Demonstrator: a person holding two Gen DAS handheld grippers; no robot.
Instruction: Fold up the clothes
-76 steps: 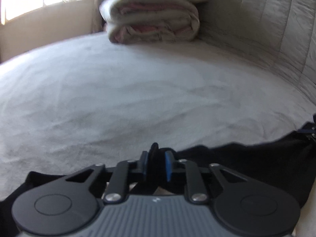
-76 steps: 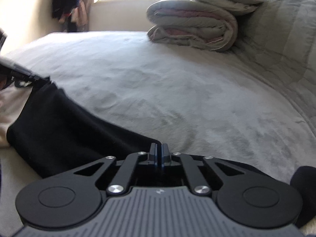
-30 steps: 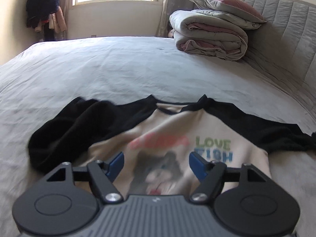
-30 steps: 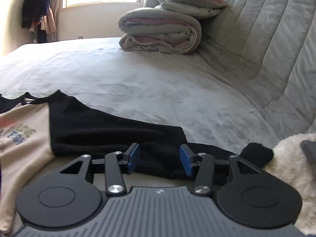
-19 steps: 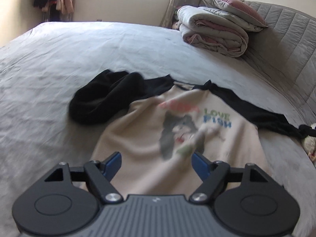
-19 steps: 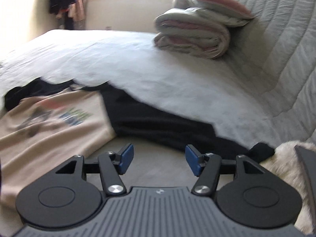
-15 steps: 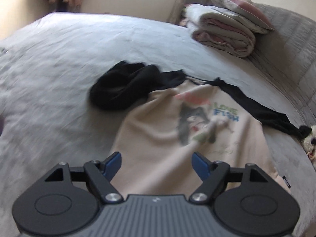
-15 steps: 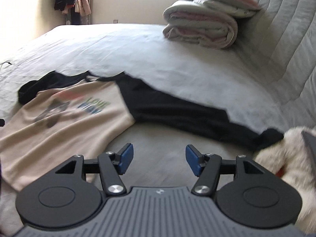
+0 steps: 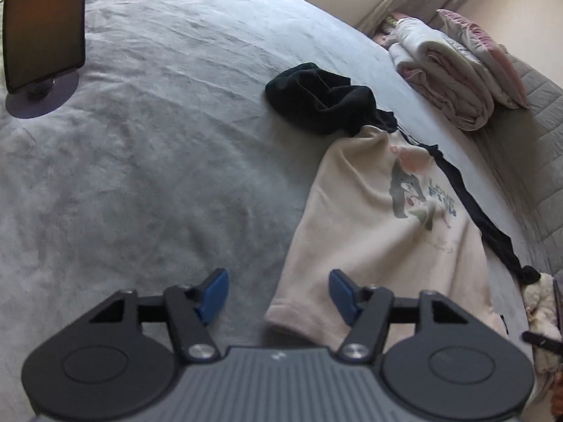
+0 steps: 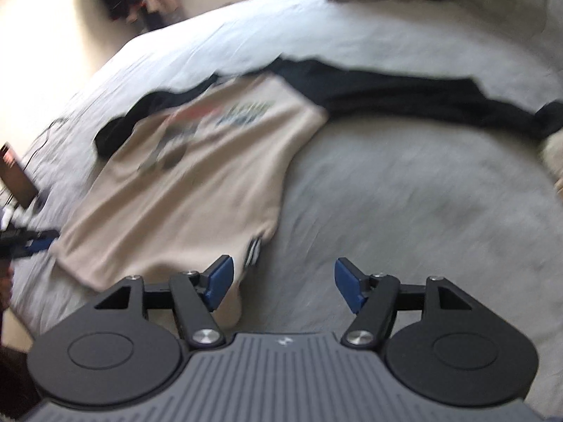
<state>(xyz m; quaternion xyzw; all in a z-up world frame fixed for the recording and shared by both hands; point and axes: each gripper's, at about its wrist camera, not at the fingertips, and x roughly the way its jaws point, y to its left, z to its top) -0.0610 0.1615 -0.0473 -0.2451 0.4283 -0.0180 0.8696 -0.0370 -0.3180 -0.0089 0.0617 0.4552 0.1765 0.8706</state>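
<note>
Shirt (image 9: 369, 232) flat on bed (image 9: 140, 176), sleeves toward twelve o'clock. Left gripper (image 9: 278, 297) closing, empty, over hem corner. Right gripper (image 10: 283, 285) opening, empty, over opposite corner.

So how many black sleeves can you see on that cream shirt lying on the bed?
2: one black sleeve bunched up beside the collar, the other black sleeve stretched straight along the cream printed shirt toward the grey headboard.

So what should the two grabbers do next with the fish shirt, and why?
Probably lower both grippers onto the shirt's bottom hem and pinch its two corners. The shirt lies face up on the bed, and neither gripper holds it. The left gripper, its jaws closing, hovers at one hem corner; the right gripper, jaws opening, hovers at the other. One black sleeve is bunched up and will likely need straightening.
</note>
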